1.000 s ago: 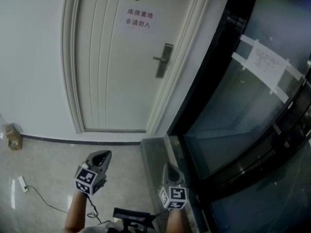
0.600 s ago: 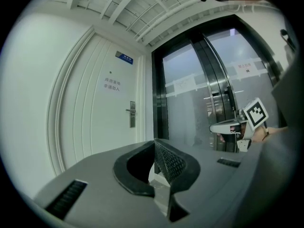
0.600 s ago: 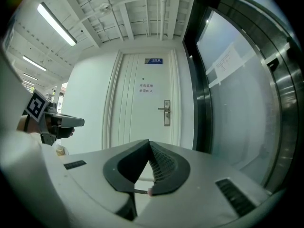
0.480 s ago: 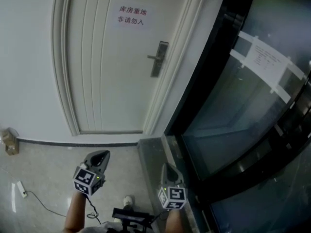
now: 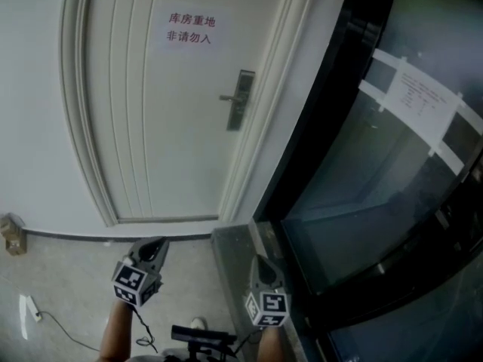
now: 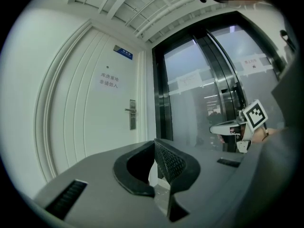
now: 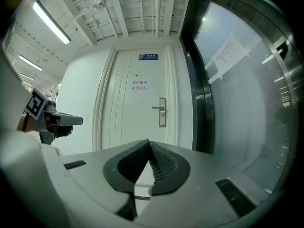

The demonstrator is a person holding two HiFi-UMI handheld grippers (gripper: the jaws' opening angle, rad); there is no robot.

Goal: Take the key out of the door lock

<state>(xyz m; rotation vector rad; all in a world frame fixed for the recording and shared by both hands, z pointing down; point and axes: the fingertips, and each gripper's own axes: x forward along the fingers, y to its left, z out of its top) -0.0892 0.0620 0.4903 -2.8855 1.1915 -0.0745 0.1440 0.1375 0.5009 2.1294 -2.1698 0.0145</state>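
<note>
A white door (image 5: 173, 104) stands ahead, with a metal lock plate and lever handle (image 5: 240, 100) on its right side. The lock plate (image 7: 162, 111) is small and far off in both gripper views, and I cannot make out a key in it. Both grippers hang low and well short of the door. My left gripper (image 5: 156, 246) is shut with nothing in it, its tips meeting in the left gripper view (image 6: 154, 142). My right gripper (image 5: 260, 263) is shut and empty too, as the right gripper view (image 7: 149, 142) shows.
A dark-framed glass wall (image 5: 392, 202) runs along the right, with a taped paper sheet (image 5: 421, 100) on it. A paper sign (image 5: 190, 29) hangs on the door. On the floor at left lie a power strip with its cable (image 5: 28, 308) and a small box (image 5: 10, 234).
The door and its lock have slid left and grown slightly in the head view, so the view has come nearer. Both grippers keep the same low, shut pose.
</note>
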